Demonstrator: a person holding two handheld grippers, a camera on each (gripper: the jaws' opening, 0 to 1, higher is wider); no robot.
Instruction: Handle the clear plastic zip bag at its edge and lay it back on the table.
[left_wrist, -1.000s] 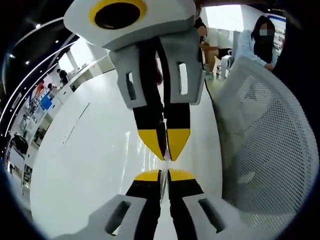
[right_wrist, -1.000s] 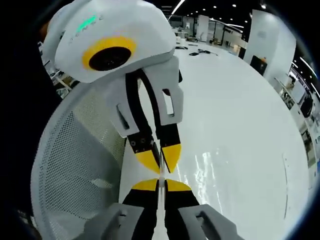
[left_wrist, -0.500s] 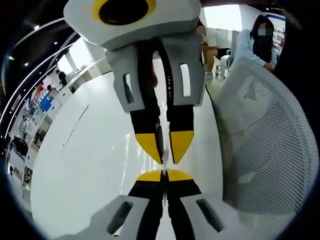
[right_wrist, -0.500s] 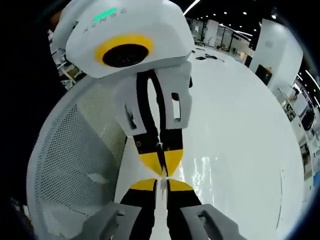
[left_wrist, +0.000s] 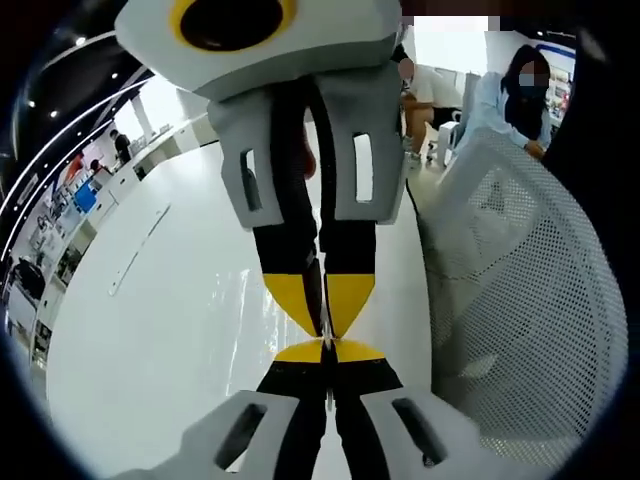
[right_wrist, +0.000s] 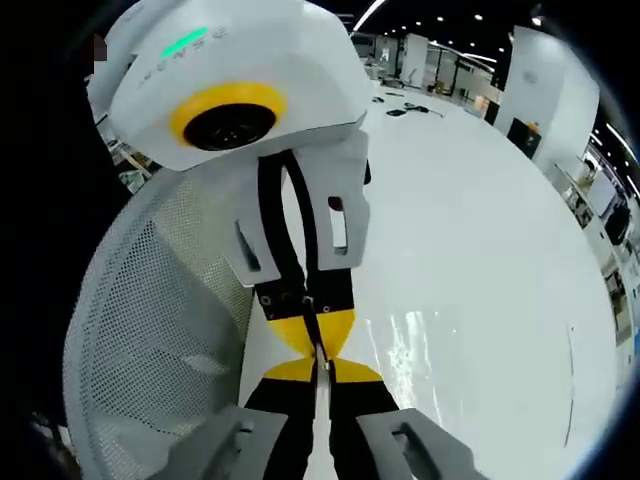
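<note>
In the left gripper view, the left gripper (left_wrist: 326, 352) comes up from the bottom. Its yellow-tipped black fingers (left_wrist: 360, 352) are pressed together on a thin, see-through edge. That edge is the clear plastic zip bag (left_wrist: 327, 375), seen side-on as a pale sliver between the tips. The right gripper (left_wrist: 322, 300) reaches down from the top, tip to tip with the left one. Its yellow fingertips (left_wrist: 349, 292) also pinch the same thin edge. The bag is held up between the two grippers, above the bench (left_wrist: 170, 320). The bench is white, smooth and shiny. On the right stands a white mesh chair back (left_wrist: 530, 320), curved and full of small round holes. People (left_wrist: 510, 95) sit far behind it.

In the right gripper view, the right gripper (right_wrist: 318, 372) rises from the bottom, its yellow fingers (right_wrist: 356, 371) closed on the bag's edge (right_wrist: 320, 400), a thin pale strip. The left gripper (right_wrist: 312, 335) hangs down from the top with its yellow tips (right_wrist: 335, 325) shut on the same strip. The glossy white bench (right_wrist: 470, 300) spreads to the right. The holey white chair back (right_wrist: 160, 330) curves on the left.
</note>
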